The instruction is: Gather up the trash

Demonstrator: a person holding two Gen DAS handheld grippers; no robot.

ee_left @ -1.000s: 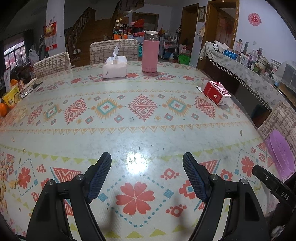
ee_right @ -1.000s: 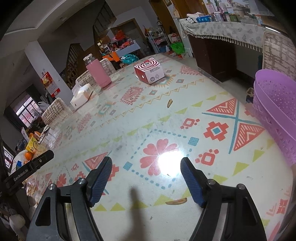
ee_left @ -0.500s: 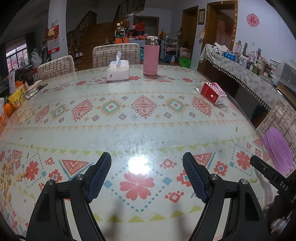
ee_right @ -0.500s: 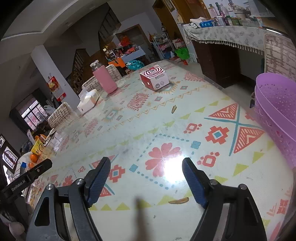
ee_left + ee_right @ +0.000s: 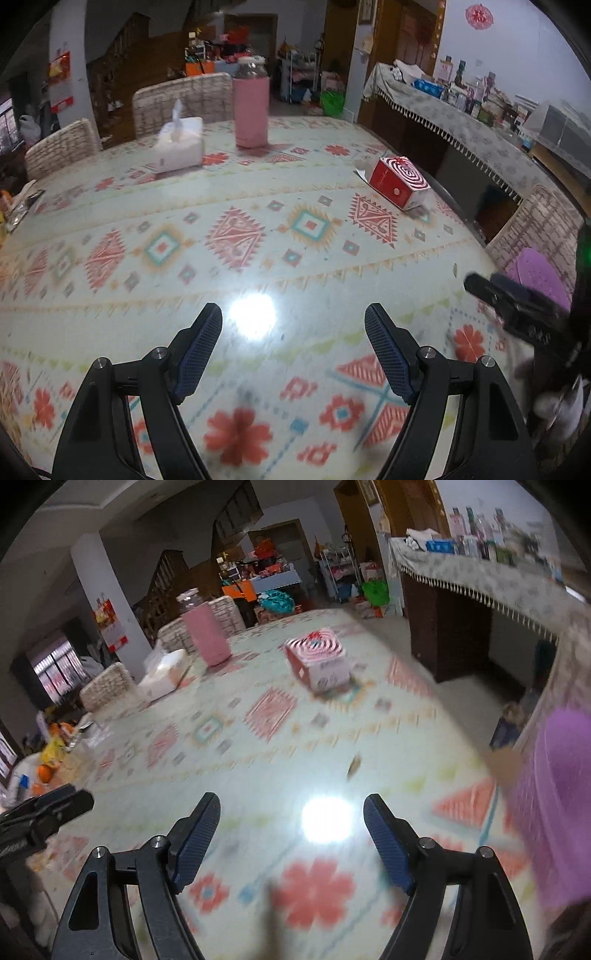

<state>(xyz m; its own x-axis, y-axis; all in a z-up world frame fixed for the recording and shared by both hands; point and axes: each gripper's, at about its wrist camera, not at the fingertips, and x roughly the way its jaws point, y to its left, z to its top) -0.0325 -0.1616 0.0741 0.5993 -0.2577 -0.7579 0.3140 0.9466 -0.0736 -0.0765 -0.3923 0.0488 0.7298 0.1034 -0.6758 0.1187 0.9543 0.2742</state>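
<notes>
Worktop (image 5: 258, 288): large, glossy cloth w/ red/teal diamond and flower print; lamp glare between the jaws in both views. R view motion-blurred.

Room: woven chairs (image 5: 184, 96) at 12 o'clock edge; stairs behind. Sideboard (image 5: 480, 133) w/ fringed cloth at 2 o'clock, loaded w/ bottles and boxes. Window at 9 o'clock in R view.

Items on worktop:
- Flask (image 5: 251, 107), pink, upright, 12 o'clock.
- Tissue box (image 5: 179, 147), white, just beside flask at 11 o'clock; one tissue sticks up.
- Carton (image 5: 400, 181), red/white swirl top, 1 o'clock, near worktop edge.
- Snack packs, oranges (image 5: 46, 771) at 9 o'clock edge, R view.

Trash: small brown scrap (image 5: 354, 766) on the cloth at 12 o'clock from R gripper, between jaws and carton, apart from both. Same scrap is likely the speck at 2 o'clock in L view; too small to confirm.

Container: basket (image 5: 537, 273), purple, perforated, off worktop edge at 3 o'clock by a chair. Contents not visible: R view blurred, L view shows wall only.

L gripper (image 5: 293, 349): jaws spread wide, nothing between, above cloth.
R gripper (image 5: 291, 829): jaws spread wide, nothing between, above cloth.
</notes>
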